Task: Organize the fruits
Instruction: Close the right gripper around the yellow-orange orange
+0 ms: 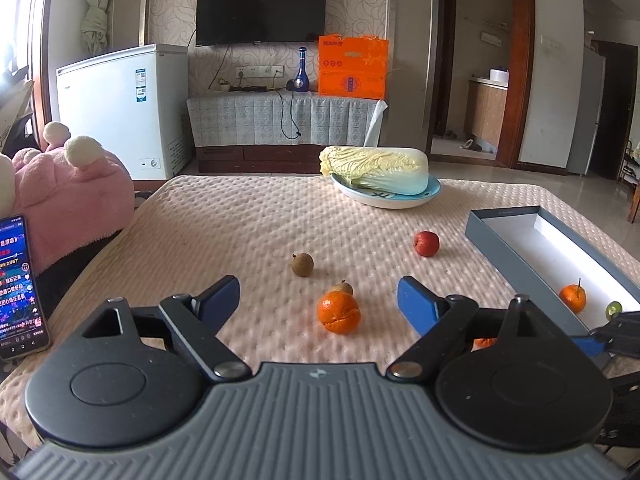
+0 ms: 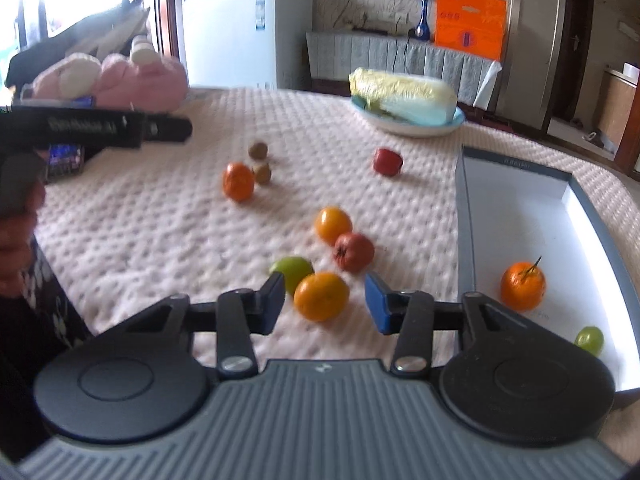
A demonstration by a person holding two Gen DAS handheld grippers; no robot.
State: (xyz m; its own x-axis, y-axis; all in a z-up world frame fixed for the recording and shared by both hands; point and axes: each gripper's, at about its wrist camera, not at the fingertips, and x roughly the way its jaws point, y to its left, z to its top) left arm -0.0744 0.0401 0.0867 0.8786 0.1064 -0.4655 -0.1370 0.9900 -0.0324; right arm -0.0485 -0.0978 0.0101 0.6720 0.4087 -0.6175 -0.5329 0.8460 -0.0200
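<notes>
In the left wrist view the left gripper (image 1: 319,296) gapes wide and empty over a split mandarin (image 1: 338,311) mid-table; the grey box (image 1: 516,260) at the right edge holds only a stemmed mandarin (image 1: 572,298) and a green fruit (image 1: 613,309). In the right wrist view the right gripper (image 2: 325,301), also wide and empty, frames an orange (image 2: 321,296); seemingly eight fruits remain, with open cloth around them

Right wrist view blurred throughout. Lime (image 2: 295,273) partly hidden behind gripper finger (image 2: 273,300). Left wrist view: 1 orange (image 1: 485,343) mostly hidden behind linkage; phone (image 1: 22,286) cut by left edge.
</notes>
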